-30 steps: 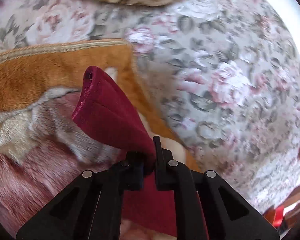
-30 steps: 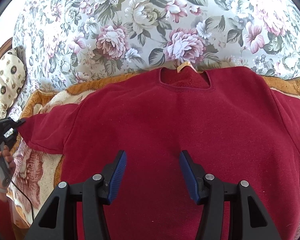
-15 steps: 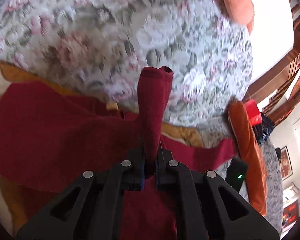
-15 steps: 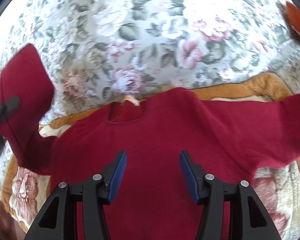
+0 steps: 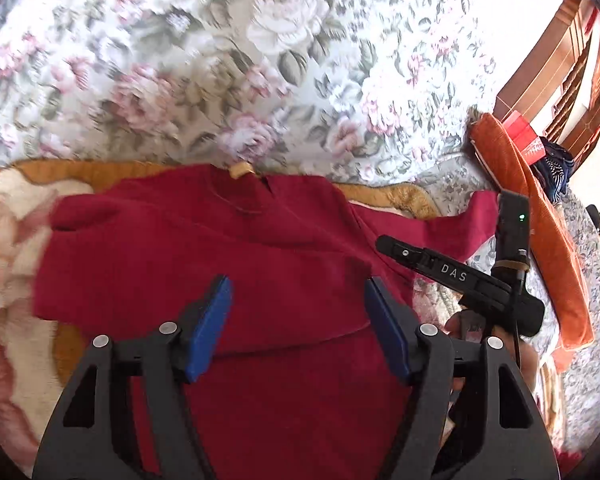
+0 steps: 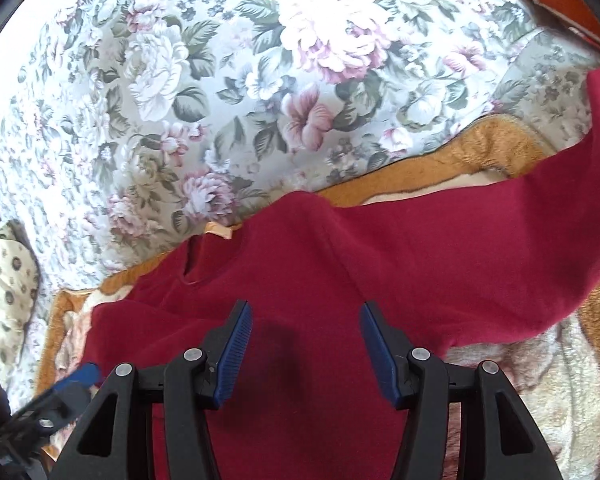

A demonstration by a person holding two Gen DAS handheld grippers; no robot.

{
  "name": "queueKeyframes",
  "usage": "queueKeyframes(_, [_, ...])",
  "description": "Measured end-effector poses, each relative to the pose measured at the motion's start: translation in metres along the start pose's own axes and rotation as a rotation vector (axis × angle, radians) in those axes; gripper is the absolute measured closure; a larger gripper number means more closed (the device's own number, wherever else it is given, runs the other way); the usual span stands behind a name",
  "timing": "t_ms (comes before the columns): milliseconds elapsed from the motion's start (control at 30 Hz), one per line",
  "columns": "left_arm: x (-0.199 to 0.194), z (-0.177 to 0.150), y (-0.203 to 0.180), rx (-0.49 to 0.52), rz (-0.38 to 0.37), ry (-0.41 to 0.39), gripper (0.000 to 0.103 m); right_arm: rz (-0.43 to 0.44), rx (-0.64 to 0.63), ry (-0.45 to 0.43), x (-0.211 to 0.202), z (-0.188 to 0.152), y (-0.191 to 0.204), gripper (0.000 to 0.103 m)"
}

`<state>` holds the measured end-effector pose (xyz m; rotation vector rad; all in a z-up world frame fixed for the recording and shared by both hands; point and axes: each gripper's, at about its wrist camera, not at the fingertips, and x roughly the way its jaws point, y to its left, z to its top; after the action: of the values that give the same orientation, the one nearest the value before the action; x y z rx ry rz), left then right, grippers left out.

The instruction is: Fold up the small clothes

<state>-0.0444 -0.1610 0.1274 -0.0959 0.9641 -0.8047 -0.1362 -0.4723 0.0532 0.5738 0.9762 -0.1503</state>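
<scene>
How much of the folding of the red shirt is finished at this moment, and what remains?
Done: one sleeve already lies folded in over the shirt. In hand: nothing; the left gripper and right gripper hover over the shirt with jaws open. Left: the other sleeve is spread out over the blanket, and the body is not yet folded.

The sweater (image 5: 228, 264) is plain dark red with a tan neck label (image 5: 241, 169). The bedspread (image 6: 228, 92) shows pink and white flowers with grey-green leaves on pale ground. The blanket (image 6: 496, 148) is golden-brown, cream inside. Both black tongs carry blue pads (image 5: 210, 326).
</scene>
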Motion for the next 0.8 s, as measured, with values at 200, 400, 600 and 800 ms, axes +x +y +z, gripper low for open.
queueKeyframes(200, [-0.022,-0.006,0.068,-0.041,0.244,-0.044,0.034,-0.065,-0.078,0.071,0.021,-0.010,0.013,0.047])
queueKeyframes(400, [-0.007,-0.025,0.124,-0.188,0.291,0.026,0.034,-0.155,-0.257,0.065,0.039,-0.027,0.032,0.087])
queueKeyframes(600, [-0.013,-0.016,0.115,-0.180,0.273,-0.006,0.034,-0.158,-0.343,-0.146,-0.015,0.012,0.048,0.099])
queueKeyframes(800, [0.004,-0.014,0.095,-0.174,0.236,0.006,0.034,-0.298,-0.330,-0.115,0.000,0.044,0.024,0.099])
